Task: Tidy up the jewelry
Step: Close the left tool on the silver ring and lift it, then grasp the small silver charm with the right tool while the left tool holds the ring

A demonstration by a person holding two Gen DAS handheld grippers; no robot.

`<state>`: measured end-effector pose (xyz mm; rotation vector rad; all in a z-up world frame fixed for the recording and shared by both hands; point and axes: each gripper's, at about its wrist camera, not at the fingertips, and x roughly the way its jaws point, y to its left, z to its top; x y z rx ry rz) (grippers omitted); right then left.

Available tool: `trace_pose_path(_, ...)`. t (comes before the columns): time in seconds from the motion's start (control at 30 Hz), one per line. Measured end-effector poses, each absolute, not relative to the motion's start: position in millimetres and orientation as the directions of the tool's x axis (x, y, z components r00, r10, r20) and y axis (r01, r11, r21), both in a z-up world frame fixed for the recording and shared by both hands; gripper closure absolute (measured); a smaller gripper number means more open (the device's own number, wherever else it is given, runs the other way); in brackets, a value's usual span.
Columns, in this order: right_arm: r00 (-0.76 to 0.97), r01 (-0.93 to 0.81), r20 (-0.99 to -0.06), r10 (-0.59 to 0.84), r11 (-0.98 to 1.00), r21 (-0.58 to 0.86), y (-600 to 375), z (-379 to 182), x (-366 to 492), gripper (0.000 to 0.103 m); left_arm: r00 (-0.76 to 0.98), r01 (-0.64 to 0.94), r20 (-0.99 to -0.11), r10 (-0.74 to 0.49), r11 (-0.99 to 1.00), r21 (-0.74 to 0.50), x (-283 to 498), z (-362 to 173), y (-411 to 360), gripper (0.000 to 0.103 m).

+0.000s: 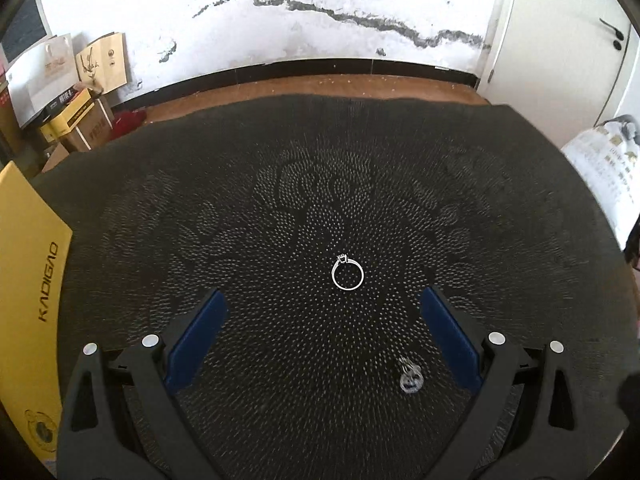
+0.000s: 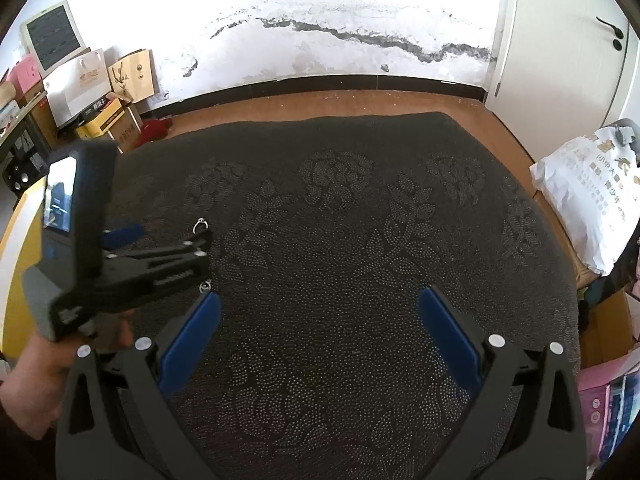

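Note:
A thin silver ring with a small stone (image 1: 347, 274) lies flat on the dark dotted cloth (image 1: 320, 184), just ahead of my left gripper (image 1: 323, 300), which is open and empty above it. A small silver pendant or earring (image 1: 410, 376) lies nearer, beside the right blue pad (image 1: 452, 340). In the right wrist view my right gripper (image 2: 319, 302) is open and empty over the cloth (image 2: 360, 216). The left gripper's body (image 2: 132, 264) shows at the left there, with the ring (image 2: 200, 225) and the small piece (image 2: 205, 286) beside it.
A yellow box marked KADIGAO (image 1: 28, 288) lies at the cloth's left edge. Cardboard boxes and paper bags (image 1: 80, 92) stand at the back left by the wall. A white printed bag (image 2: 588, 200) sits at the right. A wooden floor (image 2: 320, 104) lies behind.

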<state>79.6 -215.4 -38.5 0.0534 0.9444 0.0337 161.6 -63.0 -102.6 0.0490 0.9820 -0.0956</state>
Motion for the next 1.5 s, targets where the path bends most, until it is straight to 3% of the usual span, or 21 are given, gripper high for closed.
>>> trace_pose_path(0.4, 0.589, -0.016, -0.802, 0.101, 0.993, 0.114, -229, -38, 82, 0.007, 0.565, 0.089, -0.825, -0.029, 0.996, 0.026, 176, -122, -74, 0.009)
trace_pose_path(0.47, 0.591, -0.011, -0.800, 0.104, 0.993, 0.121, -233, -37, 81, 0.007, 0.569, 0.094, -0.822, -0.026, 0.995, 0.034, 175, -121, -77, 0.017)
trace_pose_path(0.5, 0.593, -0.007, -0.799, 0.103, 0.992, 0.122, -235, -37, 81, 0.007, 0.569, 0.108, -0.822, -0.035, 0.994, 0.033, 174, -119, -80, 0.028)
trace_pose_path(0.53, 0.594, -0.005, -0.798, 0.102, 0.992, 0.123, -236, -36, 81, 0.007, 0.570, 0.116, -0.821, -0.037, 0.993, 0.036, 172, -117, -83, 0.047)
trace_pose_path(0.57, 0.595, -0.002, -0.797, 0.102, 0.992, 0.126, -239, -36, 81, 0.007, 0.577, 0.121, -0.816, -0.031, 0.991, 0.048, 169, -115, -87, 0.056)
trace_pose_path(0.67, 0.598, 0.005, -0.795, 0.105, 0.991, 0.135, -244, -35, 80, 0.007, 0.587, 0.128, -0.809, -0.027, 0.990, 0.059, 166, -114, -89, 0.068)
trace_pose_path(0.73, 0.598, 0.006, -0.794, 0.104, 0.991, 0.135, -246, -35, 79, 0.007, 0.595, 0.125, -0.803, -0.024, 0.990, 0.062, 165, -114, -88, 0.085)
trace_pose_path(1.0, 0.591, -0.003, -0.799, 0.110, 0.991, 0.134, -242, -38, 82, 0.007, 0.597, 0.122, -0.801, -0.039, 0.992, 0.043, 161, -107, -77, 0.085)
trace_pose_path(1.5, 0.495, -0.187, -0.857, 0.146, 0.981, 0.059, -157, -82, 107, 0.007, 0.640, 0.066, -0.767, -0.038, 0.998, 0.006, 115, -25, 2, 0.085)
